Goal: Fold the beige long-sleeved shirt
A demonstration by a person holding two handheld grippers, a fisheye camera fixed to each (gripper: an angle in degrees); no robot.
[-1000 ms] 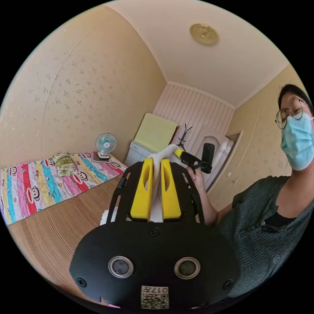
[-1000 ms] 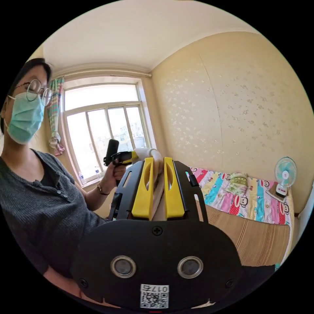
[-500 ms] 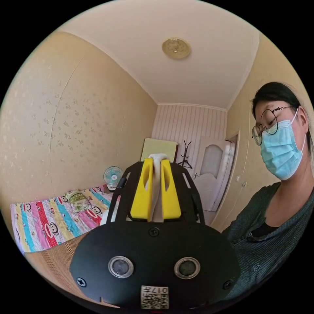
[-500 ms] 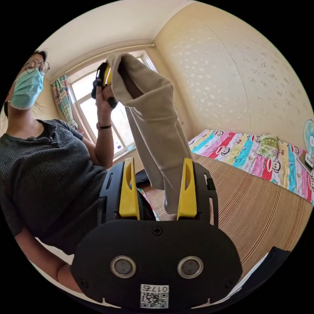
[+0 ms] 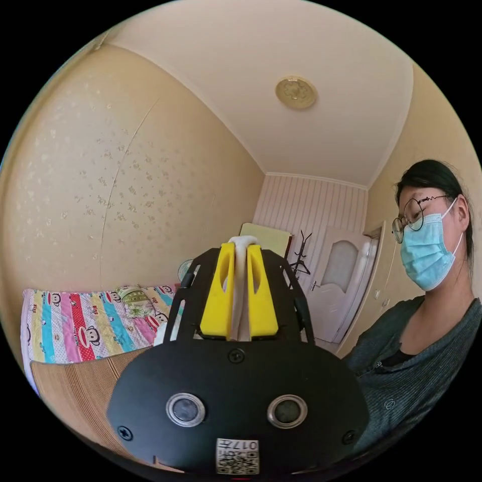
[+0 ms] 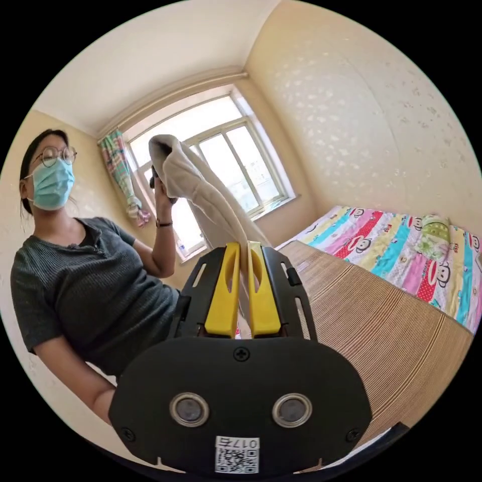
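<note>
**Shirt held in the air by both grippers, nothing laid flat yet**

Room: striped woven mat (image 6: 381,326) covers the bed, cartoon-print quilt (image 6: 401,251) along the wall side, window (image 6: 236,165) behind the person (image 6: 85,281). In the left gripper view: door (image 5: 339,281), coat stand (image 5: 301,246), round ceiling fitting (image 5: 296,93).

Beige shirt (image 6: 206,196): off the bed, hanging in the air. In the right gripper view it runs as a long bunched strip from the person's raised hand (image 6: 161,188), up by the window, down and forward into the right gripper (image 6: 243,246). So its long axis goes high end to low end, roughly diagonal, with the bed mat beneath and to the side.

Left gripper (image 5: 240,247): jaws clamped together on a pale fold of the shirt, cloth poking out above the tips. It holds the high end.

Right gripper: jaws pinched close on the lower stretch of cloth, which passes between them and out below.

Key relation: the right gripper is the lower one and nearer the mat; the left is well above it. Judgement: still the shake-out or spread stage, no fold made. Next move probably needs the two ends pulled apart and lowered onto the mat, the low end touching first. Risk: the cloth is bunched, so it could land twisted.
</note>
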